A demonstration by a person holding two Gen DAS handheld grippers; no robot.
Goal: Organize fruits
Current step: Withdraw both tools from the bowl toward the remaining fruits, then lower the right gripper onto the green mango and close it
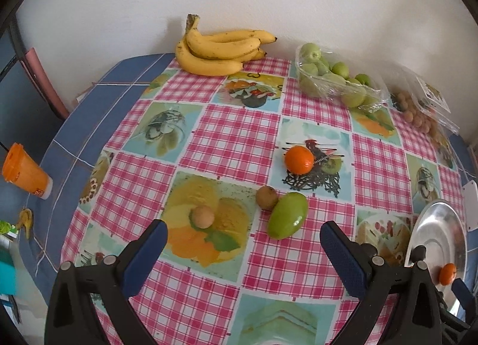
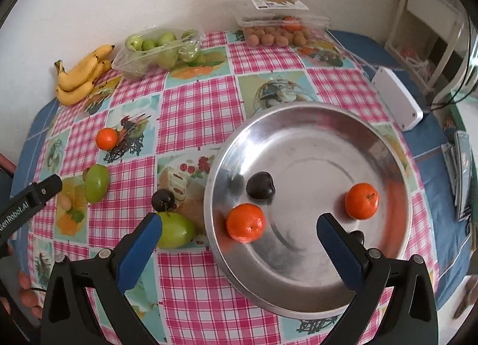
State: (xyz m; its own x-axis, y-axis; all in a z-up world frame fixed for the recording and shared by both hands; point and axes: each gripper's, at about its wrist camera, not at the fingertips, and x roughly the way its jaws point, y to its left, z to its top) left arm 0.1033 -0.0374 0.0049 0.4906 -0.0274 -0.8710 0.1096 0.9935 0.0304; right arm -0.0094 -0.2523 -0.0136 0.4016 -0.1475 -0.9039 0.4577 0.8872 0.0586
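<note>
A steel plate (image 2: 358, 141) holds two tangerines (image 2: 245, 222) (image 2: 361, 200) and a dark plum (image 2: 260, 185). My right gripper (image 2: 239, 233) hangs open above its near-left rim, holding nothing. Left of the plate lie a dark plum (image 2: 163, 199) and a green mango (image 2: 176, 230). In the left wrist view my left gripper (image 1: 243, 243) is open over the cloth, with a small tan fruit (image 1: 203, 217), a brown fruit (image 1: 267, 198), a green mango (image 1: 287, 215) and a tangerine (image 1: 299, 160) beyond it. The plate (image 1: 442, 225) shows at the right edge.
Bananas (image 1: 218, 49), a clear tray of green fruit (image 1: 334, 79) and a box of small tan fruit (image 2: 277, 35) line the wall. An orange cup (image 1: 25, 173) lies at the table's left edge. A white box (image 2: 398, 102) sits right of the plate.
</note>
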